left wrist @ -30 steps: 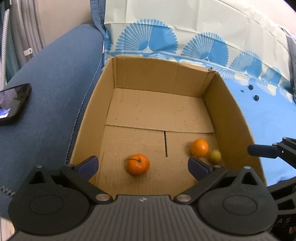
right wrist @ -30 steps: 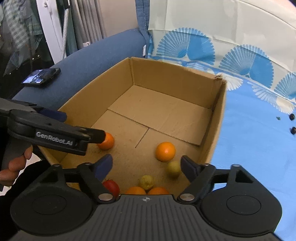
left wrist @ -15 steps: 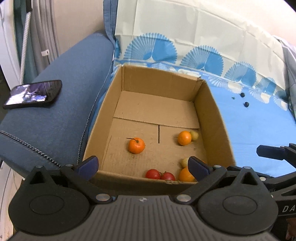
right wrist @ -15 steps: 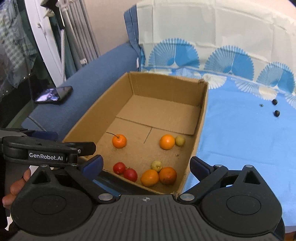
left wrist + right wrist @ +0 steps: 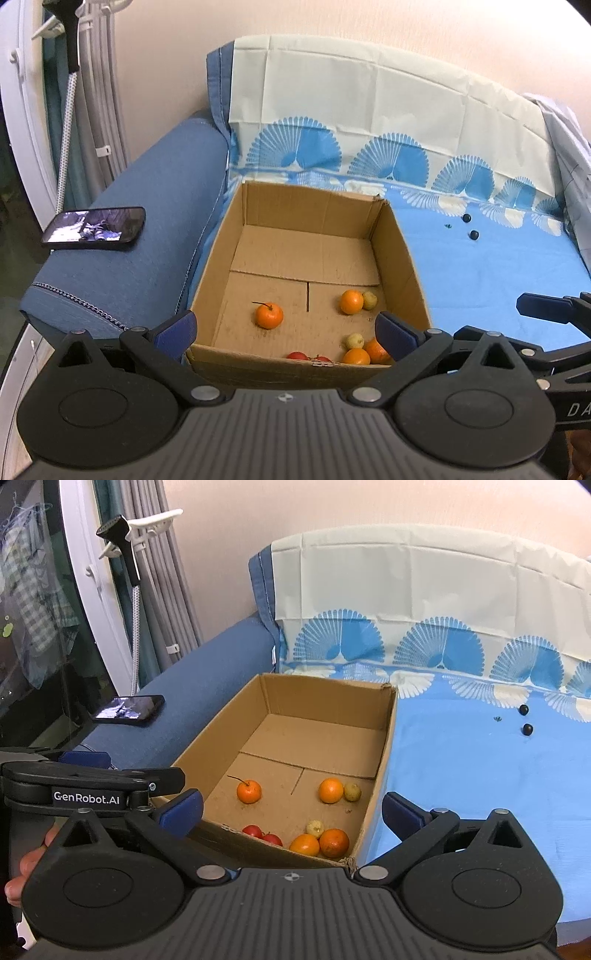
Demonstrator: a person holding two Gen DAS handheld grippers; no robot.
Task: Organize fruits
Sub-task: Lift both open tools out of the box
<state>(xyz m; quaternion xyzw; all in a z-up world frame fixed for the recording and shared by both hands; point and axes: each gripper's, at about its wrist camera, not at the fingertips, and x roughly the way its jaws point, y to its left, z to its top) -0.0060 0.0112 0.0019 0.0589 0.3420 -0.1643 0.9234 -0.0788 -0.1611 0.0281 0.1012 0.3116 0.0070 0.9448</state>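
Both grippers empty and clear of the box. My left gripper [image 5: 284, 330]: jaws wide apart, blue rubbery pads [image 5: 175, 330] on black plastic arms, nothing between them. My right gripper [image 5: 291, 812]: jaws have just been opening, now spread fully, nothing between the pads. Fruit all sits in the cardboard box [image 5: 384, 746], an open-top corrugated carton w/ flat flaps for a floor, on the light blue sheet [image 5: 461, 768] next to the blue fabric armrest [image 5: 147, 221]. Stemmed orange [image 5: 249, 791] sits alone, left of the floor seam. Right of the seam: a smooth round orange [image 5: 331, 790] touching a small dull yellow-green fruit [image 5: 352, 792]. Near-wall cluster: two glossy red fruits [image 5: 262, 834] side by side, partly hidden by the box rim; two more oranges [image 5: 321, 843] touching; a small pale yellow fruit [image 5: 315, 827] just behind those. Two small dark round bits [image 5: 524, 720] lie on the sheet, well apart from the box; can't tell what they are. Phone [image 5: 94, 229] w/ glossy lit screen lies flat on the armrest. Fan-print cloth [image 5: 369, 122] drapes the backrest, creased.
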